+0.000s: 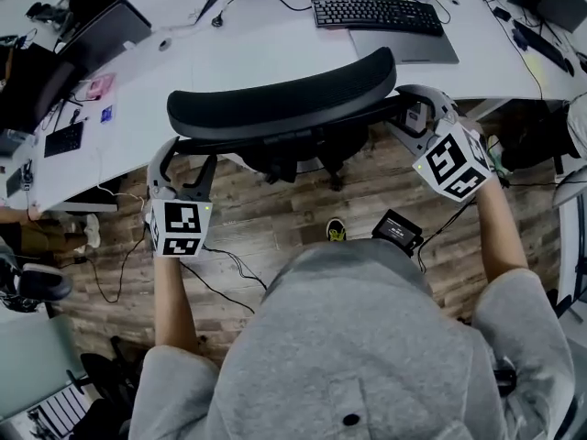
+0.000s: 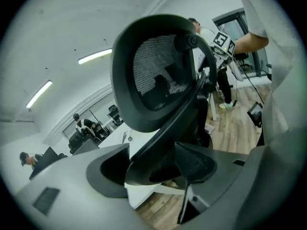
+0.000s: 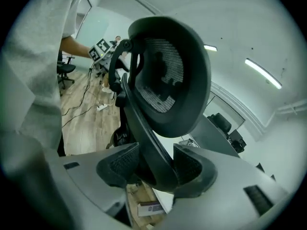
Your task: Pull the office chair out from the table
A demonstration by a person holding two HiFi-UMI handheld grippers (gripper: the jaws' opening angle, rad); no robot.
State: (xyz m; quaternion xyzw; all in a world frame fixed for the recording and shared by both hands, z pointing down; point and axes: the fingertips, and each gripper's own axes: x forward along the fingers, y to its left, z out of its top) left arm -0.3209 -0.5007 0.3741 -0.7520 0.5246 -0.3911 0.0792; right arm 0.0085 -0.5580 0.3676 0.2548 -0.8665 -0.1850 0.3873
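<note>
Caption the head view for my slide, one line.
From above: left gripper and right gripper straddle the back frame of the office chair, which stands tucked at the white table.

Keyboard (image 1: 376, 14) on table (image 1: 257, 49) behind office chair (image 1: 284, 101)

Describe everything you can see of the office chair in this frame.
The office chair is black, with a curved mesh backrest in a plastic frame and a curved support bar behind it. It stands upright on the wood floor, close against the white table; its seat is hidden. The left gripper and right gripper each hold open jaws around the back's frame, one per side.
</note>
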